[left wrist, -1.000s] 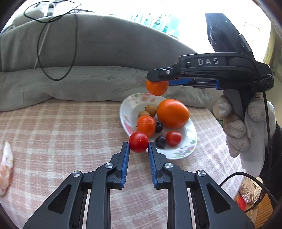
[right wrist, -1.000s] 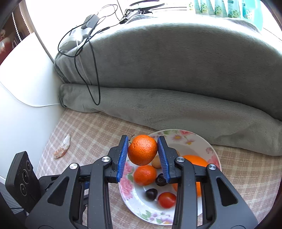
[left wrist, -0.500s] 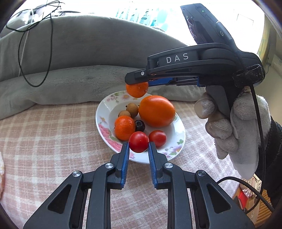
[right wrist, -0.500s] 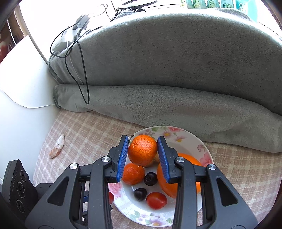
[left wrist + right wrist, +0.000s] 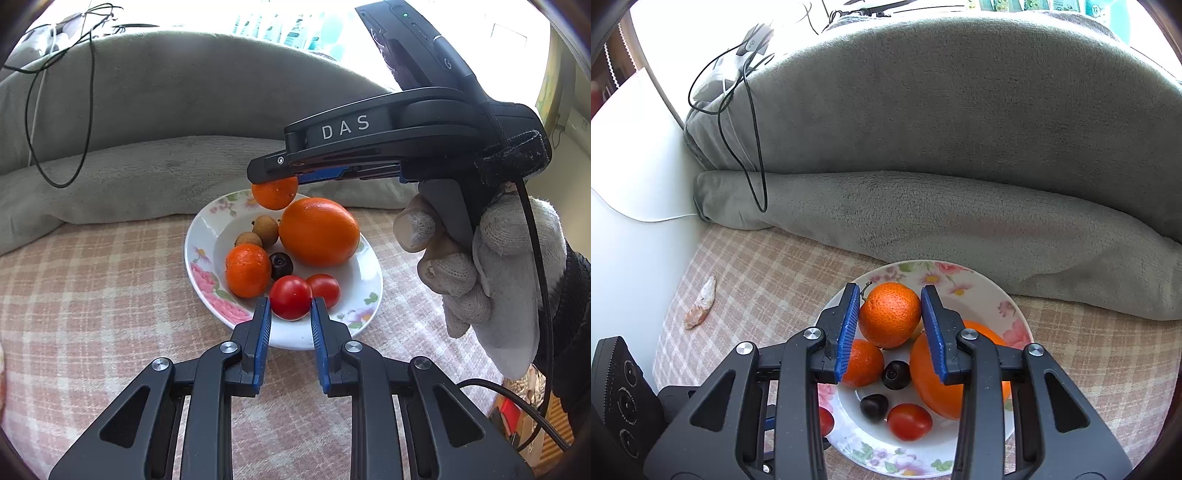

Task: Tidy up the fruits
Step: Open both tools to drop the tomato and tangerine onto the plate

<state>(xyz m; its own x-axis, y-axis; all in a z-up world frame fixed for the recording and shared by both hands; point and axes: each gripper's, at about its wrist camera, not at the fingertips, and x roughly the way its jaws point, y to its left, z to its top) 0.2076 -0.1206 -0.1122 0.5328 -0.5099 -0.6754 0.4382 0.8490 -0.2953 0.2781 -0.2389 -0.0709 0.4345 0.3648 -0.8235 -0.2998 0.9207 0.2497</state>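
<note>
Two fruits in grip, both over floral plate (image 5: pixel 979 291): left gripper (image 5: pixel 290 314) clamped on cherry tomato (image 5: pixel 290 297) above near rim; right gripper (image 5: pixel 890 317) clamped on small mandarin (image 5: pixel 890 314) above far side. Plate already held large orange (image 5: pixel 319 230), second mandarin (image 5: pixel 247 269), second tomato (image 5: pixel 325 290), dark cherries, two brown longans. Judged nearly done: two releases left. Surface: pink checked cloth (image 5: pixel 92 295); scrap (image 5: pixel 701 308) lay apart. Grey blanket (image 5: pixel 960 129), cables, window behind.

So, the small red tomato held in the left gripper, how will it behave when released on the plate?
The tomato is round and glossy, so it will probably roll toward the plate's centre. Its thin-looking skin may bruise under the left gripper.
</note>
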